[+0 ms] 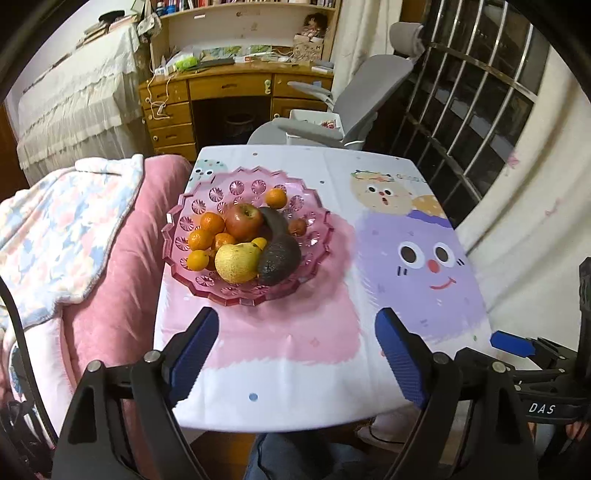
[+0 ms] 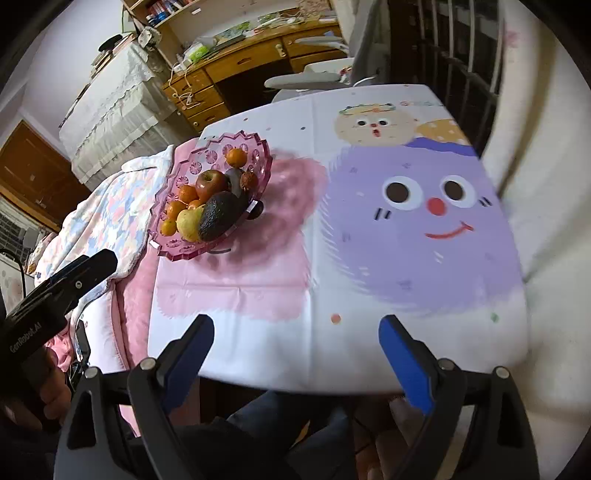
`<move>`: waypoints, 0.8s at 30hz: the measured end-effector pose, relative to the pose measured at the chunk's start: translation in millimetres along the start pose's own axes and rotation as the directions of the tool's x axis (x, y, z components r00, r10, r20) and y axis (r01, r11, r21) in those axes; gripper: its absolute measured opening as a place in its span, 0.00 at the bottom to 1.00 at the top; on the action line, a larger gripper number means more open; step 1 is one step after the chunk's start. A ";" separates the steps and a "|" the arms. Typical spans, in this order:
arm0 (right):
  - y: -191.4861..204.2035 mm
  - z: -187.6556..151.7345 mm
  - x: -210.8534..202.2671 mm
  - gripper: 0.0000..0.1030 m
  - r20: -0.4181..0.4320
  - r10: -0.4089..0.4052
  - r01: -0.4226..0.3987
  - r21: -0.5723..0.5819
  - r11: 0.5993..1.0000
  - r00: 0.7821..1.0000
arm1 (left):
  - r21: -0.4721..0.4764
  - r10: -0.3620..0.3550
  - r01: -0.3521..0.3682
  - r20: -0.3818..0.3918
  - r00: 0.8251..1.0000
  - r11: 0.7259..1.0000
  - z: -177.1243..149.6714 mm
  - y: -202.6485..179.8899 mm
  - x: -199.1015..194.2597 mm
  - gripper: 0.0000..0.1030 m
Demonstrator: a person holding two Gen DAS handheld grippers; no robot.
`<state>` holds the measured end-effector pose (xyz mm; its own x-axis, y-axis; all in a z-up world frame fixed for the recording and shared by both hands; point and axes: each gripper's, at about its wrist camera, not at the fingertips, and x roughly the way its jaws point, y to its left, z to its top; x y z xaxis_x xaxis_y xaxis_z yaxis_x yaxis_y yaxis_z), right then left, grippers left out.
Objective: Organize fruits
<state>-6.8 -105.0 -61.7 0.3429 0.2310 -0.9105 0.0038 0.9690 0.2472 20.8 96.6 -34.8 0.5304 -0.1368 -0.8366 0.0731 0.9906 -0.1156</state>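
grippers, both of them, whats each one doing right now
Left gripper: open, holding nothing, short of the fruit bowl.
Right gripper: open, holding nothing, above the table's near edge.

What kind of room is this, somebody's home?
Most likely a lived-in bedroom or study at home. A wooden desk with bookshelves stands at the back, an office chair beside it, and a pink fruit bowl sits on a table with a cartoon cloth.

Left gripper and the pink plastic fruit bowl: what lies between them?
Only bare tablecloth, its pink printed patch, lies between the open left gripper and the pink plastic fruit bowl; the left wrist view shows this.
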 end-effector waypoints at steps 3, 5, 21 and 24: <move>-1.9 -12.3 -24.4 0.89 -0.008 0.002 -0.001 0.031 1.000 1.000 | -0.006 -0.014 0.014 0.008 1.000 1.000 -6.1 -8.9 -21.0 0.89; -0.2 -19.8 -39.7 0.89 -0.003 -0.003 0.003 0.022 1.000 1.000 | -0.003 -0.011 0.012 0.018 1.000 1.000 -11.0 -16.3 -35.2 0.89; 6.3 -51.9 -93.4 0.90 0.140 -0.088 0.094 -0.037 0.995 0.986 | -0.007 0.102 -0.102 0.047 0.994 0.995 -30.9 -57.7 -53.7 0.99; 3.8 -51.2 -93.5 0.94 0.160 -0.096 0.103 -0.033 0.994 0.982 | -0.009 0.116 -0.115 0.049 0.992 0.993 -30.7 -59.0 -52.2 0.99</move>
<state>-87.0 -118.4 7.4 0.4865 0.1196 -0.8654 0.0076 0.9900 0.1411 -37.1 45.3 -0.8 0.5757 -0.0212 -0.8174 0.0038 0.9997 -0.0232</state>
